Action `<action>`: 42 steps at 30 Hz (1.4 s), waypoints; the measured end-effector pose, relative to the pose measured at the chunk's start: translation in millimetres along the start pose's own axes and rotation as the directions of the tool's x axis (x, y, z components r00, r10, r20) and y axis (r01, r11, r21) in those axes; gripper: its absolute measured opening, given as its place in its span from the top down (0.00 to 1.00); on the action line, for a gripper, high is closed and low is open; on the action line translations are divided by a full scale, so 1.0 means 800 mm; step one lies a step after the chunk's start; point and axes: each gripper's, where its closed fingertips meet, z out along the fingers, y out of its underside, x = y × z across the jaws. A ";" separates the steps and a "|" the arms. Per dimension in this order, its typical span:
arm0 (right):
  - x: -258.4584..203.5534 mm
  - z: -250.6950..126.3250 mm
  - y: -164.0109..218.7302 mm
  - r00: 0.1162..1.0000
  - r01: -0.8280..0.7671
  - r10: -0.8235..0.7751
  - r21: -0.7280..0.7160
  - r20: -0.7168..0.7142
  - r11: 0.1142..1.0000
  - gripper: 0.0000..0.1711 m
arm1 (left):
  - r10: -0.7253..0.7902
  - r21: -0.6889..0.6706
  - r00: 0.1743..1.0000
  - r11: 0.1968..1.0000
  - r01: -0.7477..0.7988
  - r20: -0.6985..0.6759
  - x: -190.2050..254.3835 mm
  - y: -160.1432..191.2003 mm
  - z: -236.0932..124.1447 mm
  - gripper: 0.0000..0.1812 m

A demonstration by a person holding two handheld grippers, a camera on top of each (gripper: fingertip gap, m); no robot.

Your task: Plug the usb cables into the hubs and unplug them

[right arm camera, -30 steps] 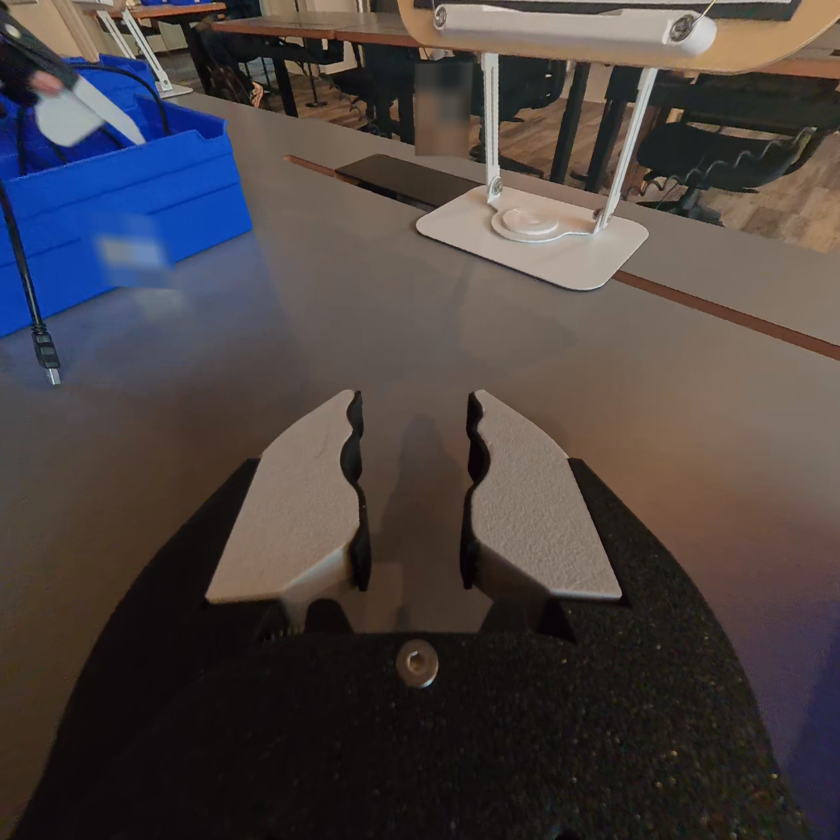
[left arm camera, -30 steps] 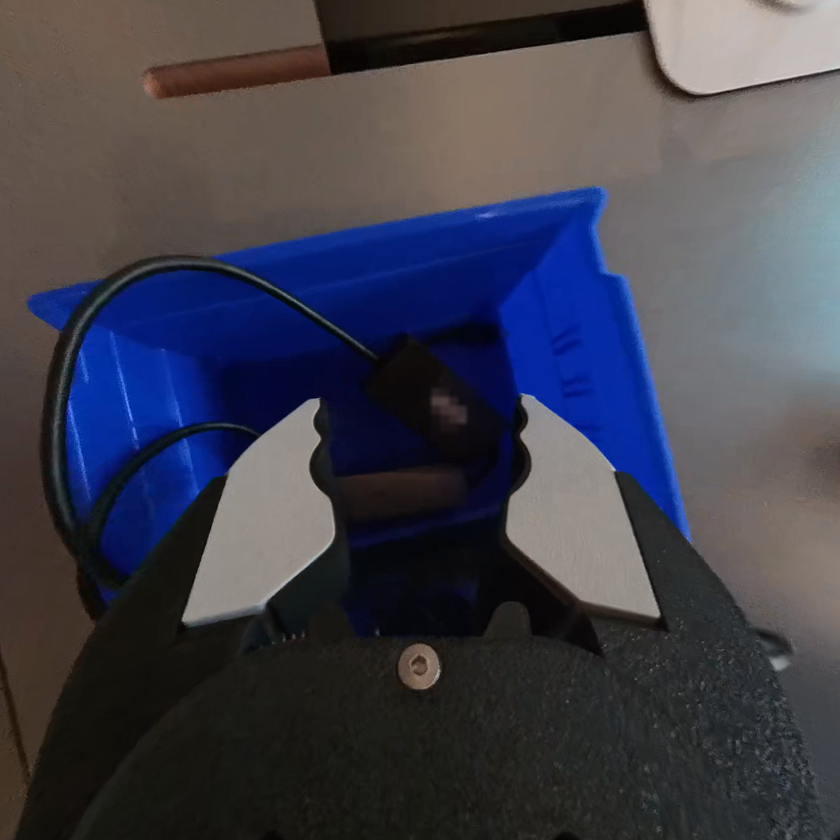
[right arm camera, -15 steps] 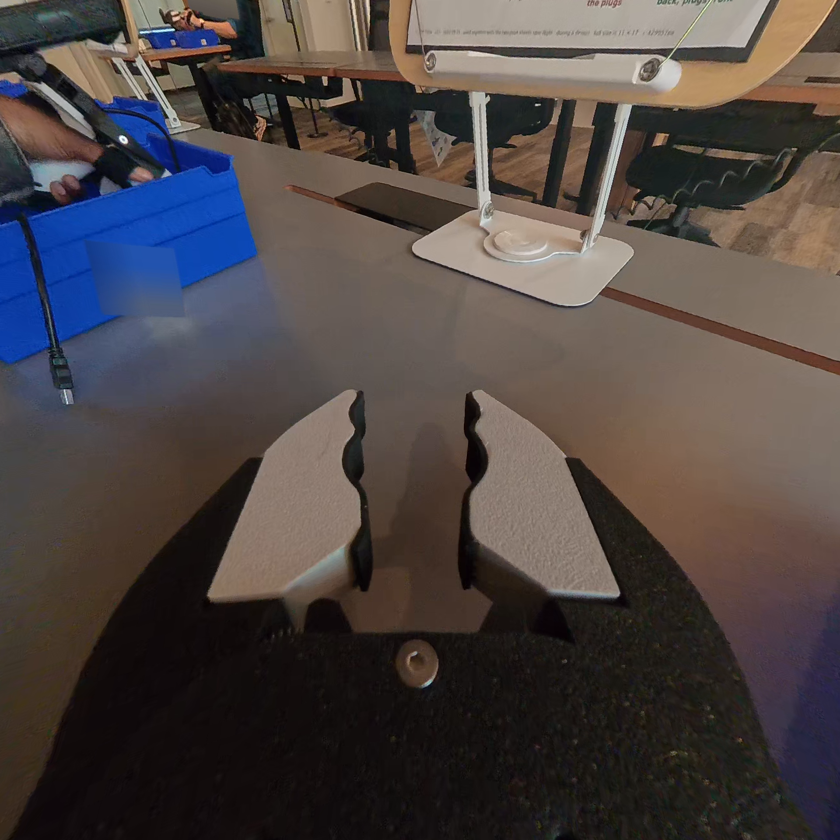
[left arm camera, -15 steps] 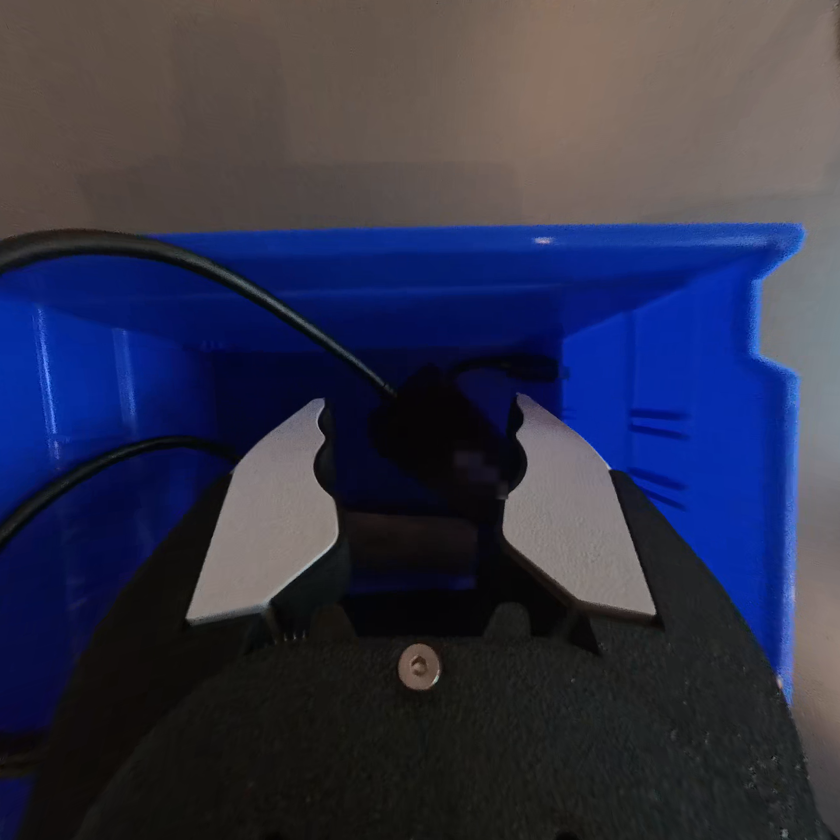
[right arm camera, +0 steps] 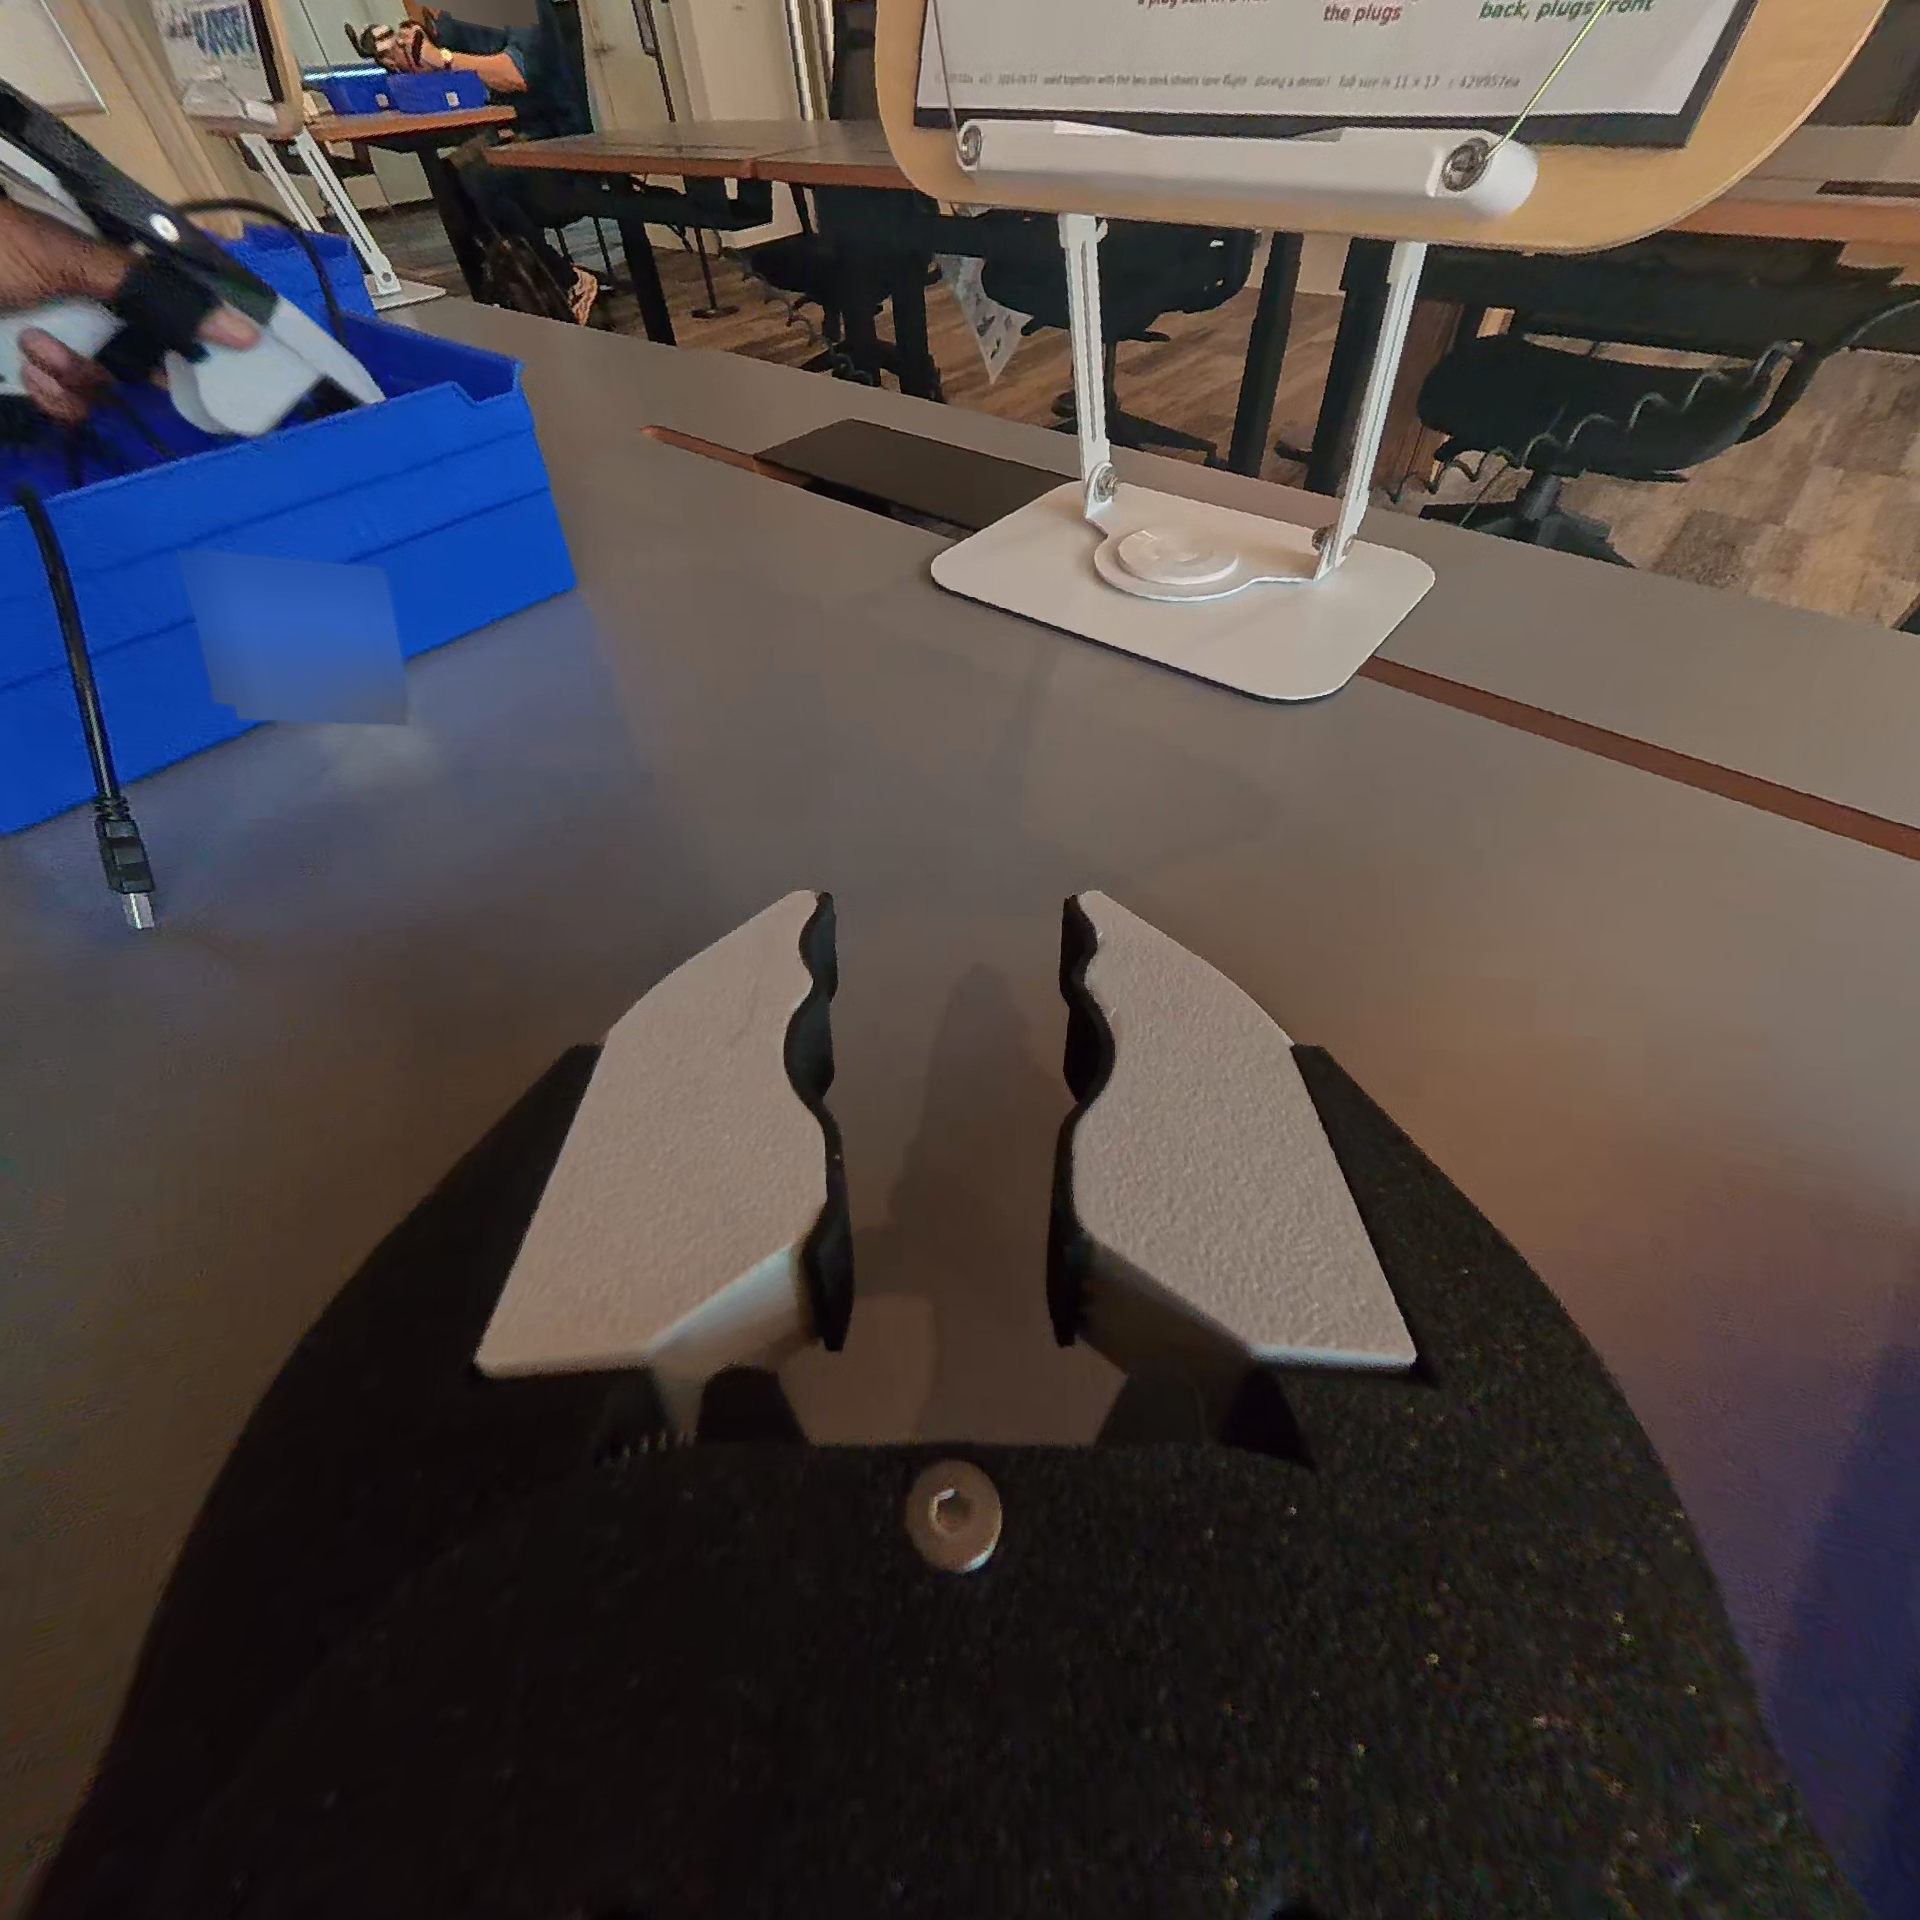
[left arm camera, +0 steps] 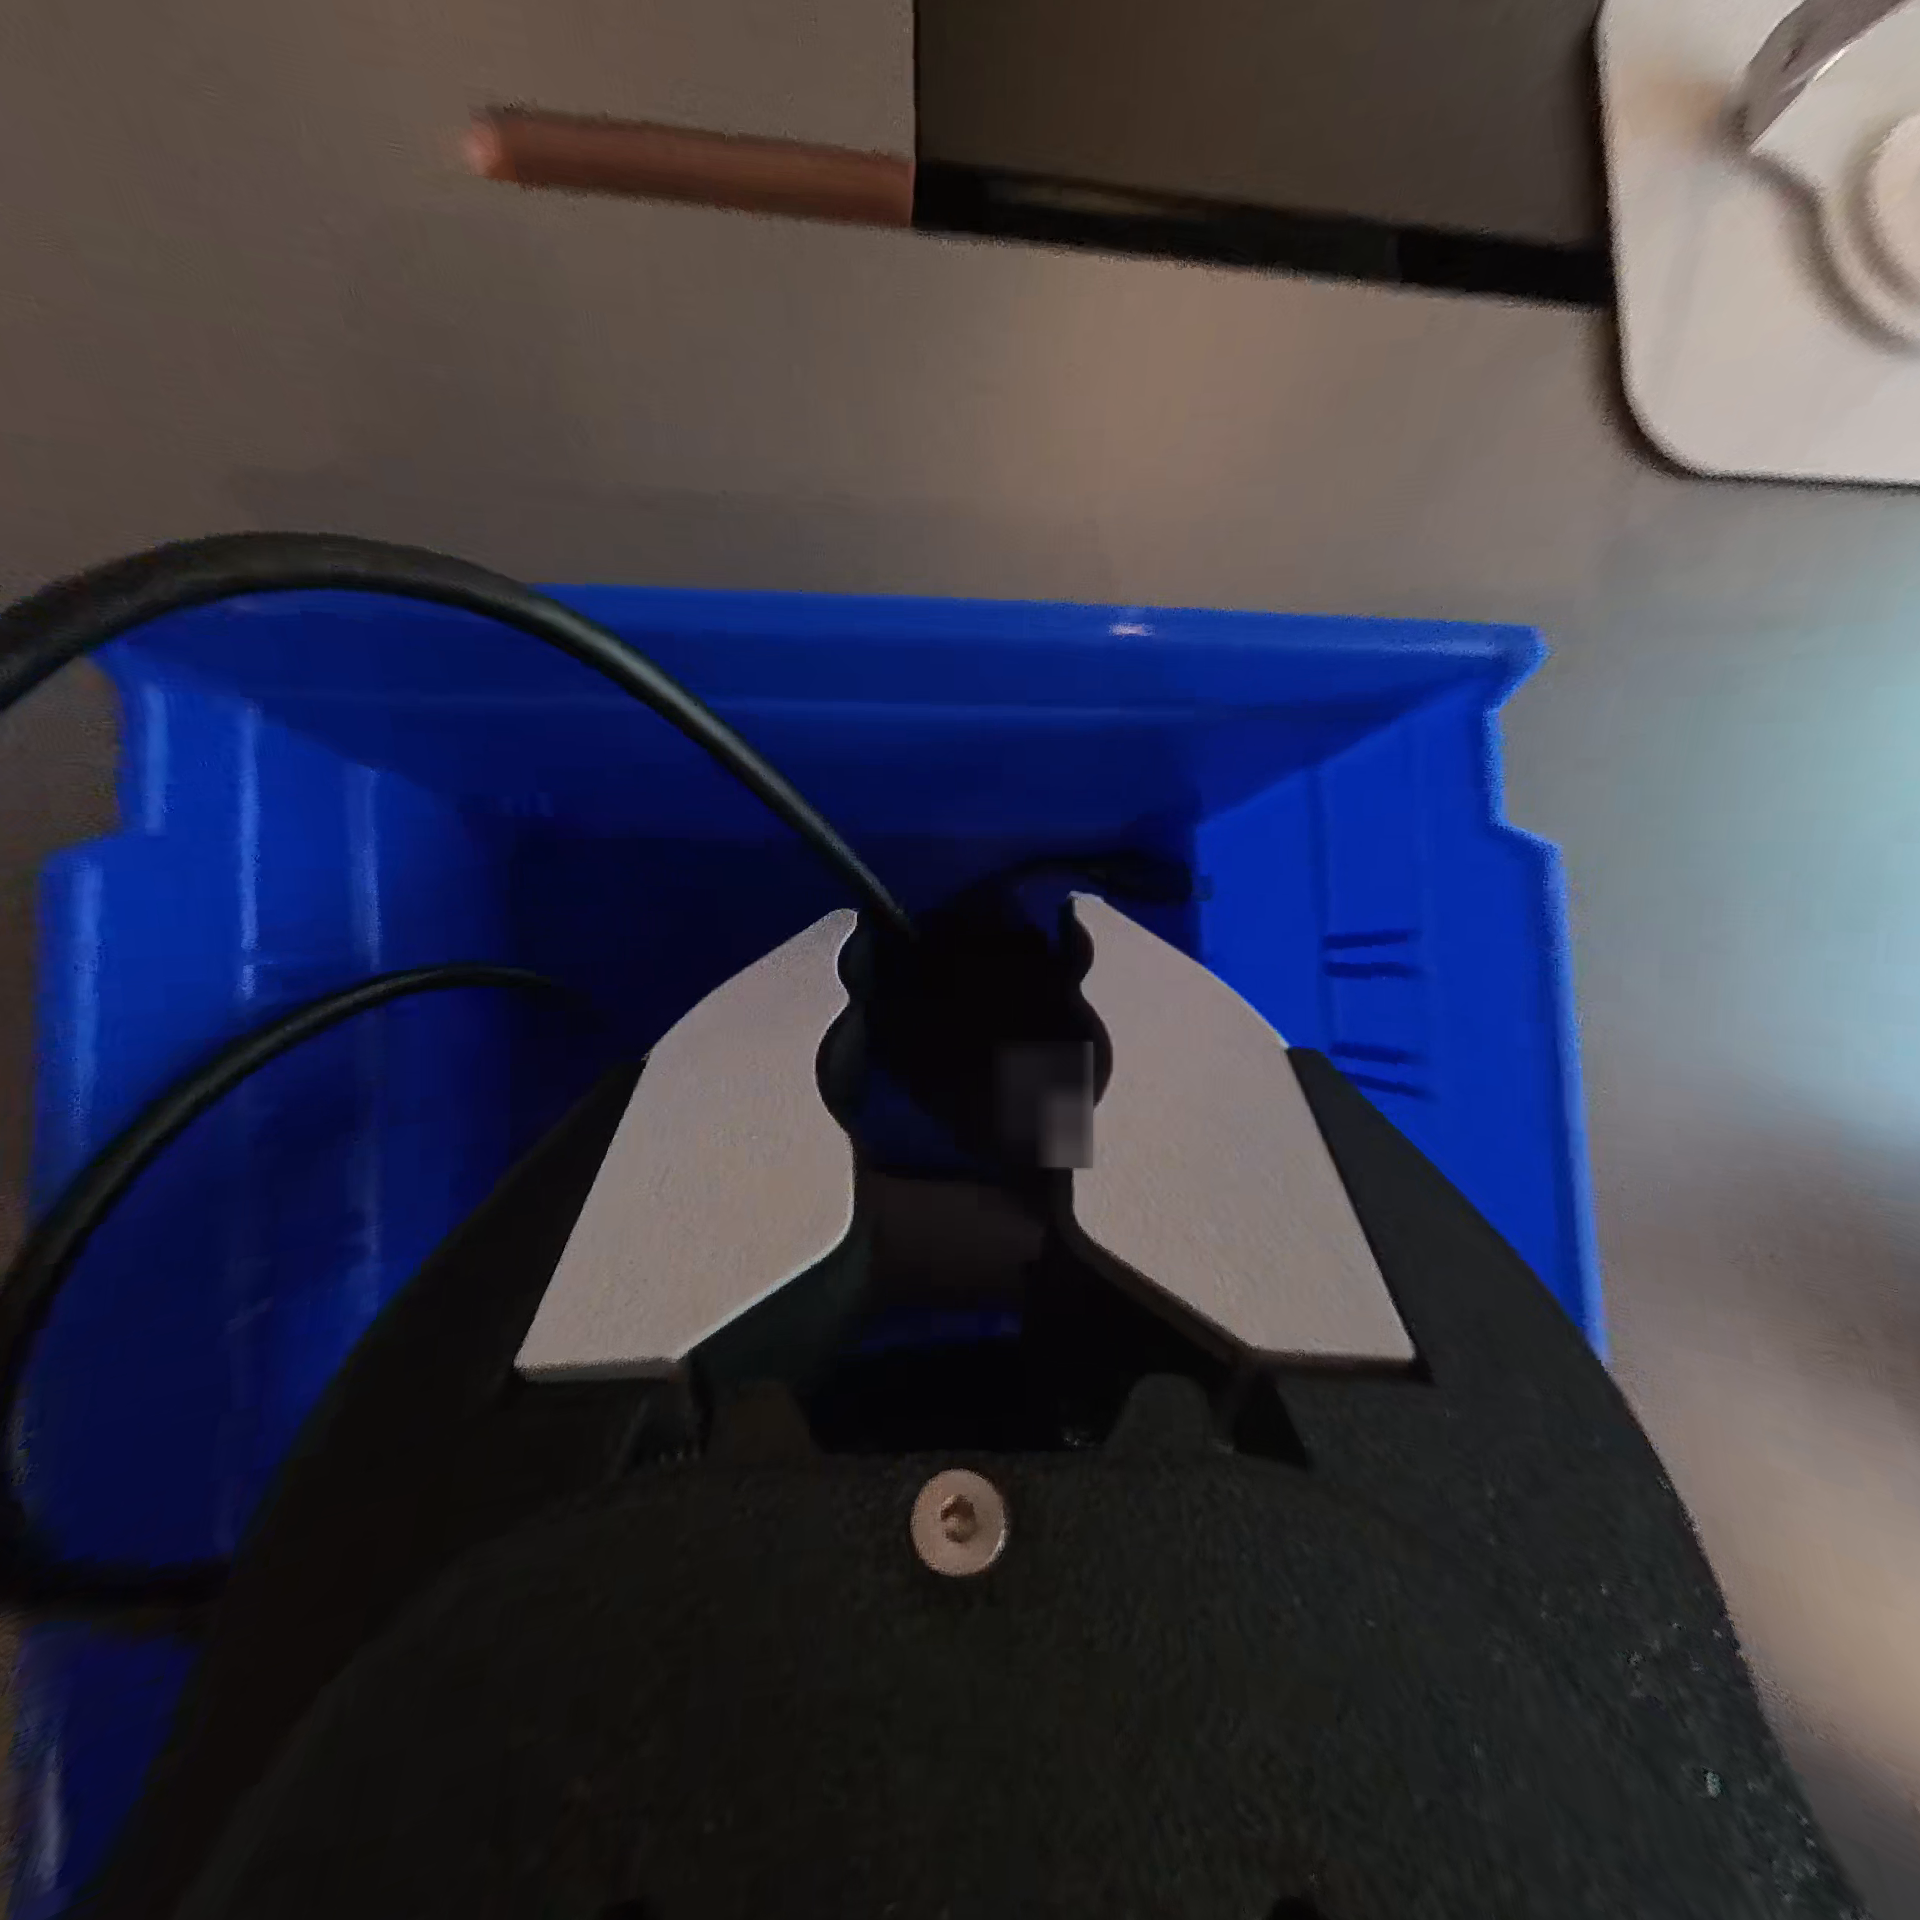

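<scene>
In the left wrist view, the left tool (left arm camera: 961,920) is seen lowered into the blue bin (left arm camera: 1039,665), which stands on the grey worktop (left arm camera: 727,395). A black hub (left arm camera: 961,997) is seated between the two pale fingers (left arm camera: 727,1143); the pads appear to be pressed against its sides, so the tool is judged to be clamped on it, though the dark body is blurred and full contact cannot be confirmed. A thin black cable (left arm camera: 623,665) is seen running from the hub's far end, arching toward the bin's left wall. A second loop of cable (left arm camera: 260,1039) is seen lower on the left. For the lift to be done well, the hub should be kept square between the pads and raised straight up, so that the trailing cable is not snagged on the bin's rim.

In the right wrist view, the right tool (right arm camera: 945,914) is held low over the bare worktop (right arm camera: 1039,779), its fingers apart with nothing between them. The bin (right arm camera: 312,499) is seen at the worktop's left edge, with the left tool (right arm camera: 281,384) dipped inside it. A USB plug (right arm camera: 130,862) hangs over the bin's near wall, its tip just above the worktop, well apart from the right tool. A white stand base (right arm camera: 1299,634) is set toward the far edge.
</scene>
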 end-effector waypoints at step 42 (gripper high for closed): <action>-0.214 -0.069 -0.225 0.797 0.361 -0.591 0.689 0.121 0.628 0.75 | 0.464 0.771 0.615 0.398 0.497 -0.637 0.398 0.012 -0.355 0.84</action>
